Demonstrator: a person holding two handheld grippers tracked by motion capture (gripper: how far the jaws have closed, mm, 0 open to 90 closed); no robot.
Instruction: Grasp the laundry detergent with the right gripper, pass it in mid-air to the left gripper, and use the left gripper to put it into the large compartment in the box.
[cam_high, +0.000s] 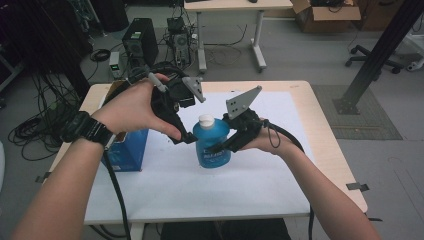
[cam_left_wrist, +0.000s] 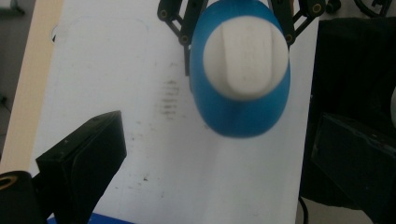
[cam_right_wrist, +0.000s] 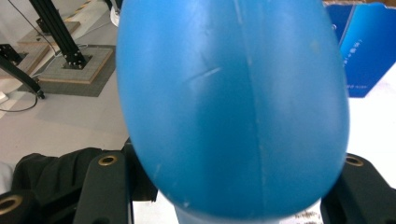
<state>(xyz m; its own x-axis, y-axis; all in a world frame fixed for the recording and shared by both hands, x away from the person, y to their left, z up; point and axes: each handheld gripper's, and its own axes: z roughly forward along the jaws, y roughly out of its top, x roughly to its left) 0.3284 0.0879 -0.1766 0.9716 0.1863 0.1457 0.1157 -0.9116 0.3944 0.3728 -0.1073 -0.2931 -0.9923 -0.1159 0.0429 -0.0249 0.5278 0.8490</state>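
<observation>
Blue bottle (cam_high: 212, 145) upright on the white tabletop (cam_high: 260, 185), clamped at its body between the jaws of the right gripper (cam_high: 223, 145). Left gripper (cam_left_wrist: 205, 154) hangs above the bottle, jaws spread wide, white cap (cam_left_wrist: 246, 59) ahead of and between them, untouched. Blue box (cam_high: 127, 150) stands beside the left hand (cam_high: 132, 107).

The bottle (cam_high: 212, 142) stands on the table (cam_high: 310, 150) between both claws, the box (cam_high: 127, 152) at its left.
</observation>
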